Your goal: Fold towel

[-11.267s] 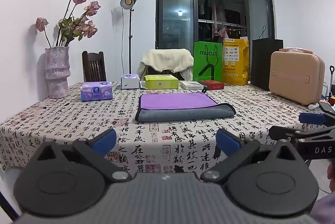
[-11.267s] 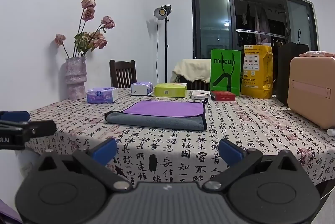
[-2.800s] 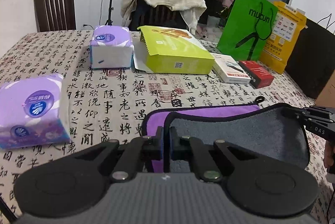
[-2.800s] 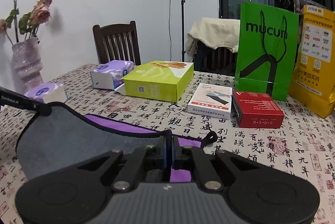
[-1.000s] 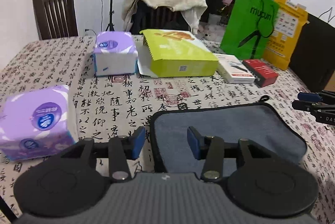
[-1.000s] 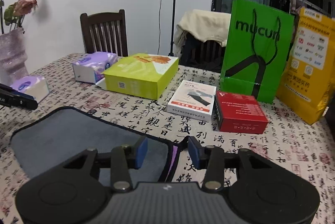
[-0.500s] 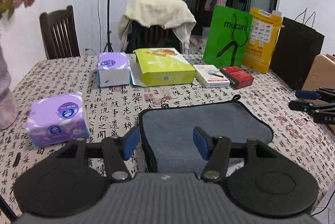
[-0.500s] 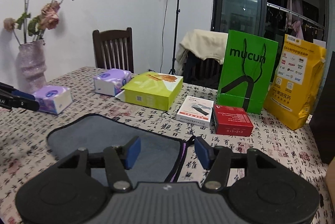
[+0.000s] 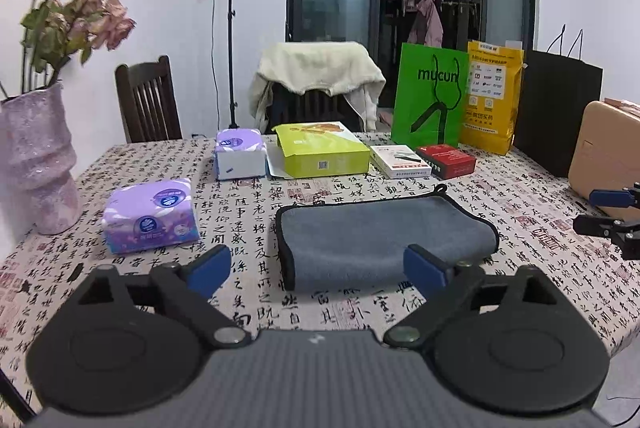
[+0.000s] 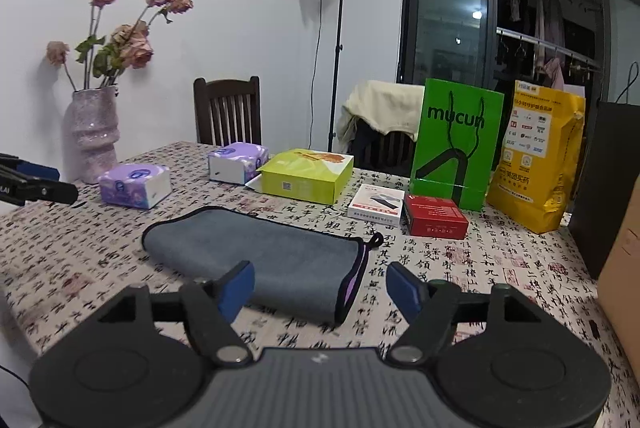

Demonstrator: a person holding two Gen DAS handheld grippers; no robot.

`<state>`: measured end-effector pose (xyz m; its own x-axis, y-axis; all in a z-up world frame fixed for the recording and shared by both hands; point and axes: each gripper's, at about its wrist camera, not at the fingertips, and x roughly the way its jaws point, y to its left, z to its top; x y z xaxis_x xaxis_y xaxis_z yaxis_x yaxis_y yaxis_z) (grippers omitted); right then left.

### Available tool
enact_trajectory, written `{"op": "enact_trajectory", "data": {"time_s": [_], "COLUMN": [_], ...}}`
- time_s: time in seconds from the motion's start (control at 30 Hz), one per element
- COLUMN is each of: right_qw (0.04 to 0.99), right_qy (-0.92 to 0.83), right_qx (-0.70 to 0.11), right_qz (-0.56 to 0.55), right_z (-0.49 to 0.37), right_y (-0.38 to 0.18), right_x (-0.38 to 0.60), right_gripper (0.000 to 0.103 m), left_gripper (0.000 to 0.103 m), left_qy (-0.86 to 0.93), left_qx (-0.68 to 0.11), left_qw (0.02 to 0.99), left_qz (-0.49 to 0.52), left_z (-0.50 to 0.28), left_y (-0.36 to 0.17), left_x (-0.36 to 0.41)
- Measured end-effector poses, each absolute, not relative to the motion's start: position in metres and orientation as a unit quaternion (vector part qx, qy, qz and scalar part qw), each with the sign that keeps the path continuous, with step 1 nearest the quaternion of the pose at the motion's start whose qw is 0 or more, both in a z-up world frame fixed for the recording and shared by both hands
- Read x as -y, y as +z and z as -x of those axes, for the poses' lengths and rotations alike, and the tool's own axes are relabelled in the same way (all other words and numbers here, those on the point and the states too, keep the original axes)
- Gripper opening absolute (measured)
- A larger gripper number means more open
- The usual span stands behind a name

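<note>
Grey black-edged microfibre towel point(image 9: 384, 240) lies folded on calligraphy-print tablecloth point(image 9: 256, 200). Left gripper point(image 9: 318, 268) & right gripper point(image 10: 320, 288): jaws spread, empty, above table. If refolding, pinch both corners simultaneously, align edges.

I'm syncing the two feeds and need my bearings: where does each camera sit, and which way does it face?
Left wrist view: sits on the left tongs, low at the table's near edge, facing the folded towel and the window; its own open fingers show, plus the right tongs at the right edge.
Right wrist view: sits on the right tongs, facing the towel from its right end; open fingers show, left tongs at the left edge.
Both views share the towel, the green bag and the vase.
</note>
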<state>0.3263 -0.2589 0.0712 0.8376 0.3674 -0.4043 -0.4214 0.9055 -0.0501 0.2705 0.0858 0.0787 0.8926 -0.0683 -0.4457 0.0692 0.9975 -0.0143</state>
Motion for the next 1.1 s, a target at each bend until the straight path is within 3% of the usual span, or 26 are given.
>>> {"op": "enact_trajectory", "data": {"time_s": [0.33, 1.1], "right_qw": [0.963, 0.967], "right_qy": [0.207, 0.214], "right_qx": [-0.167, -0.134], "right_qz": [0.056, 0.033], "right_z": [-0.264, -0.154], "right_y": [0.061, 0.044], "right_x": [0.263, 0.256], "right_gripper": [0.081, 0.091], "left_gripper": [0.103, 0.103], "left_qy": [-0.026, -0.004], "left_qx": [-0.192, -0.139], "left_qw": [0.981, 0.990], "left_qz": [-0.002, 0.004], "left_z": [-0.211, -0.089], "left_y": [0.072, 0.051], "left_x": [-0.073, -0.053]}}
